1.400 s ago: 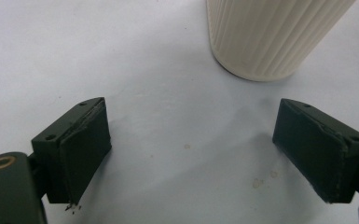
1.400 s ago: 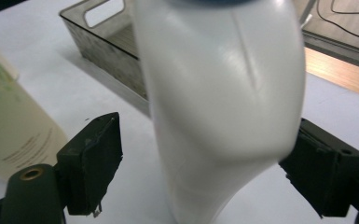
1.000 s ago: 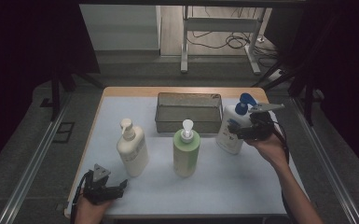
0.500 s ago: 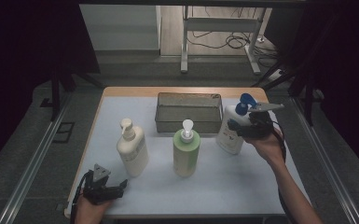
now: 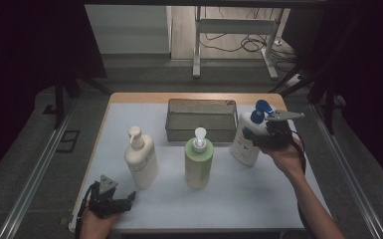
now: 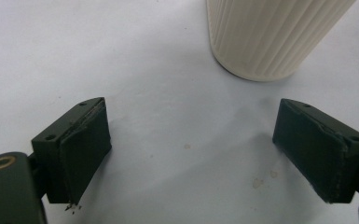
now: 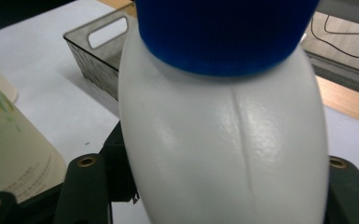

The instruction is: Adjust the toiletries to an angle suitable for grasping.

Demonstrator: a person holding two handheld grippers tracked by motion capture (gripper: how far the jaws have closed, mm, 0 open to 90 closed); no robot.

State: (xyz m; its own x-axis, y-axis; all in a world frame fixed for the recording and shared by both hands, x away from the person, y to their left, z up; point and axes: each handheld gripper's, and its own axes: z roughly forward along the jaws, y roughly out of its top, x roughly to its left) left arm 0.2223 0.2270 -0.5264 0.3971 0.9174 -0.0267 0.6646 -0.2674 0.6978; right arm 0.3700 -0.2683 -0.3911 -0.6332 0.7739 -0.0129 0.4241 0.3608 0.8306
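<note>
Since the earlier frame, the right gripper (image 5: pixel 252 135) has been closing its jaws and is now pinching the white bottle (image 5: pixel 245 142) standing right of the basket (image 5: pixel 201 119). The bottle's rounded shoulder is risking slippage. The left gripper (image 6: pixel 193 149) is resting spread.

Dim room: grey floor (image 5: pixel 30 164), white table legs (image 5: pixel 197 50) and loose cables (image 5: pixel 234 45) behind.

The white-covered tabletop (image 5: pixel 258 199) carries a grey basket (image 5: pixel 201 119) at the back. A blue-capped bottle (image 5: pixel 246 142) stands between the right fingers (image 5: pixel 251 135), a cream bottle (image 5: pixel 141 159) just beyond the left fingers (image 5: pixel 129 197), and a green bottle (image 5: pixel 199 162) between those two.
</note>
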